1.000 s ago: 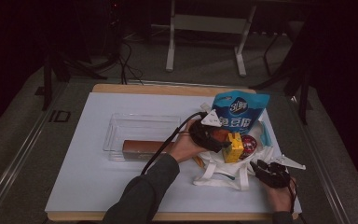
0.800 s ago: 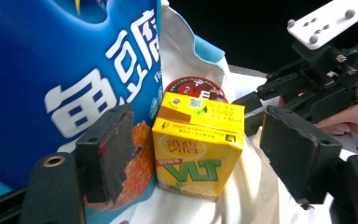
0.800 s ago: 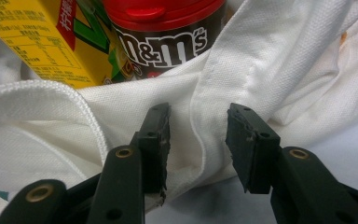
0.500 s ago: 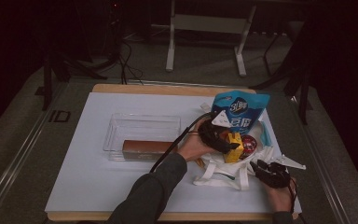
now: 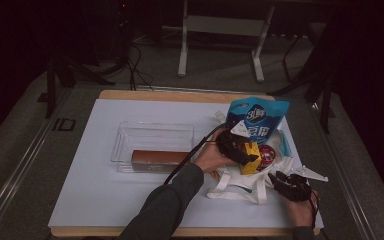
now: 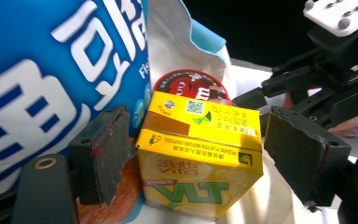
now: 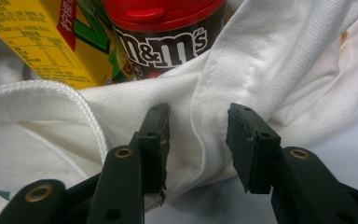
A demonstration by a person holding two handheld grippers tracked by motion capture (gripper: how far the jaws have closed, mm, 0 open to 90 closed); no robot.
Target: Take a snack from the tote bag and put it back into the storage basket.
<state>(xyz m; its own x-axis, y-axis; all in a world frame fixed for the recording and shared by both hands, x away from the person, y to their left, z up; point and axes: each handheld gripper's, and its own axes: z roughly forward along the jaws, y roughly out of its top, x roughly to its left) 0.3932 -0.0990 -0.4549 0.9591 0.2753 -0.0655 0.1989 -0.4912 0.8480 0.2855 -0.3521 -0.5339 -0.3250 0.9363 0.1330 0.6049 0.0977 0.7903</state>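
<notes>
Left gripper (image 6: 193, 154) freed around the yellow carton (image 6: 200, 163)

My jaws have just been opening, pads off the carton; right gripper (image 7: 198, 140) half-open astride the white bag (image 7: 270, 60) fold.

Readable text:
- Yellow drink carton (image 6: 200, 161) between the left gripper's jaws: "VLT" in green, upside down; "PLEASE FLATTEN BEFORE DISPOSAL" on the top flap; a QR code and a small date line, too fine to read. Chinese print runs down its side above the right gripper's jaws.
- Red-lidded tub (image 7: 168, 32) just behind the carton: "m&m's".
- Blue pouch (image 6: 51, 74) left of the left jaw: large white Chinese characters; "3" on its front from the high view.
</notes>
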